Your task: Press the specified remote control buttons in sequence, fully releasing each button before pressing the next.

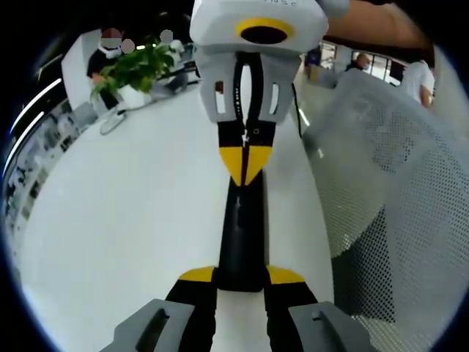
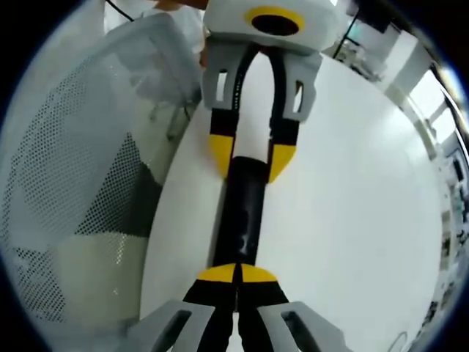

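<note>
Remote control (image 1: 242, 235): black, slim, lay mid-frame on white table (image 1: 124, 220). Left gripper (image 1: 242, 282) clamped its near end; right gripper (image 1: 246, 172) closed, tips on its far end. Sequence progress unclear. Mesh chair (image 1: 396, 191) at right.

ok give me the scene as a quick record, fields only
surface: white table
target: black remote, lying lengthwise between the two grippers
left gripper: jaws clamped on the remote's sides at one end
right gripper: jaws shut, yellow tips together at the remote's other end
contact: tips meet the remote; whether a button is pressed cannot be told
beside table: white mesh chair
background: potted plant at the table's far edge
</note>
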Action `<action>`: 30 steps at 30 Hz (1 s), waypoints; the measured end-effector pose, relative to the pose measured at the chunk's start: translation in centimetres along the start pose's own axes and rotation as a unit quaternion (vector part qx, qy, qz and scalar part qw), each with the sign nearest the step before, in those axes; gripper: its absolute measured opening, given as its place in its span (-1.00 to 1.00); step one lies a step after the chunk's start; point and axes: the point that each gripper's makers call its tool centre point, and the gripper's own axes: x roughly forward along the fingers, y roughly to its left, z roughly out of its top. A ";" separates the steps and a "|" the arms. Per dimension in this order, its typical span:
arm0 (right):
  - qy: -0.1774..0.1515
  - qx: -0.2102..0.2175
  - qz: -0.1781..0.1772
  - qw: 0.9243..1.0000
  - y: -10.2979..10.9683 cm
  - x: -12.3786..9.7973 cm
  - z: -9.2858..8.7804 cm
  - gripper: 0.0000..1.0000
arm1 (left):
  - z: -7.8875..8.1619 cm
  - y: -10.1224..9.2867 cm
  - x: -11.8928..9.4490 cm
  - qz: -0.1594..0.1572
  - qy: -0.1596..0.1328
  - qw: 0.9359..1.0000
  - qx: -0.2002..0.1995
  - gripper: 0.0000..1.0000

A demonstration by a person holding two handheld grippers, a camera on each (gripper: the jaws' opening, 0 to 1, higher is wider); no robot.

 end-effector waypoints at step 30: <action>-0.013 0.010 -0.013 1.000 0.0 -0.1 0.1 -1.00 | 0.1 -0.2 0.0 0.004 0.001 1.000 0.000 -0.53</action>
